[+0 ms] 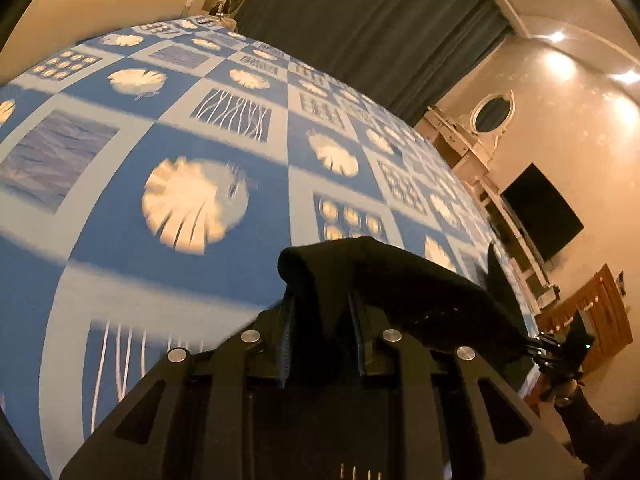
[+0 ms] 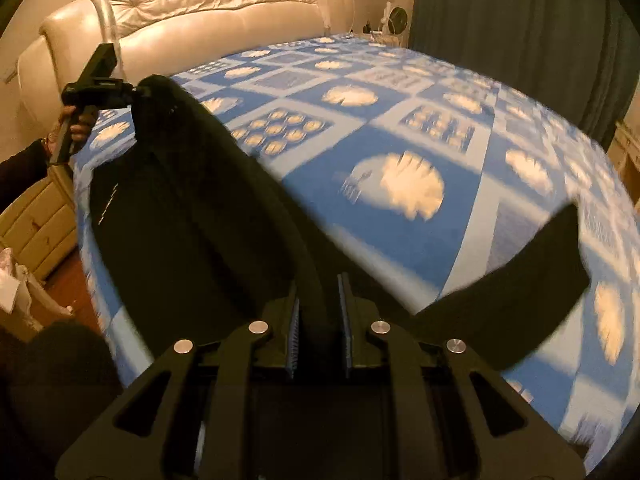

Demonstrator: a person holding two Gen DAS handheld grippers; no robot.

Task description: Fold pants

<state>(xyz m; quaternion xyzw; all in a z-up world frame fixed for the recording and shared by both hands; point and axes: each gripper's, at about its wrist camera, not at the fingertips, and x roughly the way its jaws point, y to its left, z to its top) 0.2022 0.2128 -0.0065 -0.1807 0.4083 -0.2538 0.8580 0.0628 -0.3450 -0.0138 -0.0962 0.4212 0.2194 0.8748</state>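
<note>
Gripping black pants (image 2: 168, 216), both claws

Blue patterned bedspread (image 2: 400, 120), cream tufted headboard (image 2: 200, 4), dark curtains (image 1: 360, 20), wall-mounted television (image 1: 542, 216), warm light

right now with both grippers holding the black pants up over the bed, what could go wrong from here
1. The left gripper pinches only a bunched edge of the pants; it could slip out during a pull.
2. The right gripper holds a narrow band of cloth too, so tension between the two might free one end.
3. A loose flap hangs to the right over the bedspread and could land creased, spoiling the fold.
</note>
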